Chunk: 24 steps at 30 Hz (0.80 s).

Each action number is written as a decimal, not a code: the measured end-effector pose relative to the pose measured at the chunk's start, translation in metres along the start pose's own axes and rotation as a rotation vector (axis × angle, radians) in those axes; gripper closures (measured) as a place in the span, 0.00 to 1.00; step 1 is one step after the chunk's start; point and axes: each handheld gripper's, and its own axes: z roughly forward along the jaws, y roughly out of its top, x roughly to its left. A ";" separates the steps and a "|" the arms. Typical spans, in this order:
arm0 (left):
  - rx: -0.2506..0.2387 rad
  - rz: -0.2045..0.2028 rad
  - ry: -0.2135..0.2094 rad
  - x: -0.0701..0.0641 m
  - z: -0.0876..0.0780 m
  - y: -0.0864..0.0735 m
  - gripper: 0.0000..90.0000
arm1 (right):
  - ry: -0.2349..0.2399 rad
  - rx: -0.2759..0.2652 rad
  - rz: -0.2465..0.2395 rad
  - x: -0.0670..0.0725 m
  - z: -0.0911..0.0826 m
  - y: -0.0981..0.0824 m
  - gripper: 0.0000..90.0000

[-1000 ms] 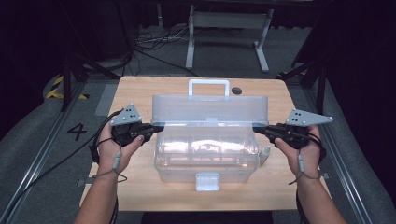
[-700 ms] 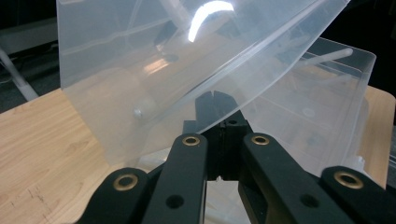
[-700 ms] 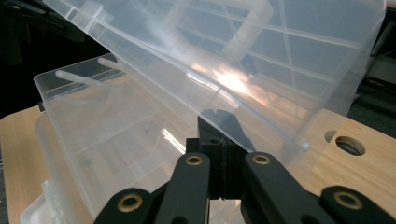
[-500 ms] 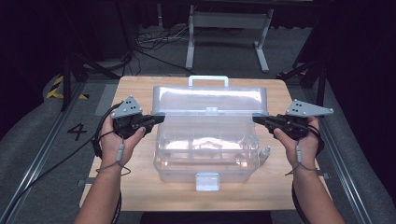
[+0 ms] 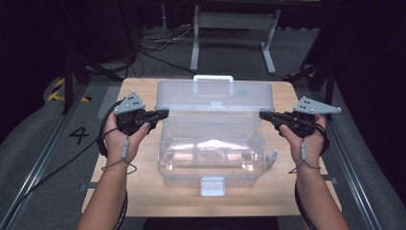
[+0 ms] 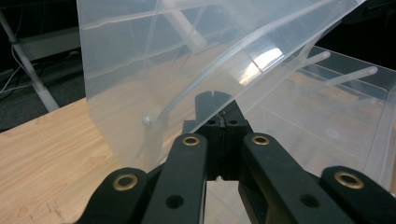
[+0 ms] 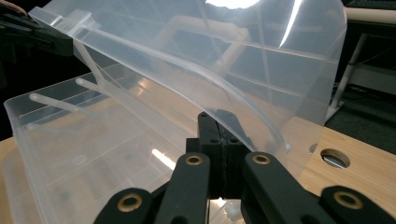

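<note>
A clear plastic box sits in the middle of the wooden desk, its front latch facing the near edge. Its clear lid is raised and stands almost upright along the far side of the box, the white handle at the top. The left gripper is at the lid's left edge and the right gripper at its right edge, each held in a hand from the near side. In the left gripper view the fingers are pressed tight together with the lid's rim just beyond their tips; whether they pinch it I cannot tell. In the right gripper view the fingers are likewise closed together against the lid's curved edge. A small white bottle lies on the desk beside the box's right wall.
</note>
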 end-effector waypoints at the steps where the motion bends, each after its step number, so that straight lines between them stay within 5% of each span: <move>1: -0.002 0.000 0.002 -0.001 0.000 0.000 0.99 | -0.001 -0.004 0.002 0.000 0.000 0.000 1.00; 13: -0.016 -0.001 0.043 -0.011 -0.021 -0.008 0.90 | 0.012 -0.023 0.021 -0.007 0.002 0.002 1.00; 24: -0.056 -0.007 0.182 -0.018 -0.034 -0.010 0.65 | 0.027 -0.033 0.034 -0.010 0.004 0.004 1.00</move>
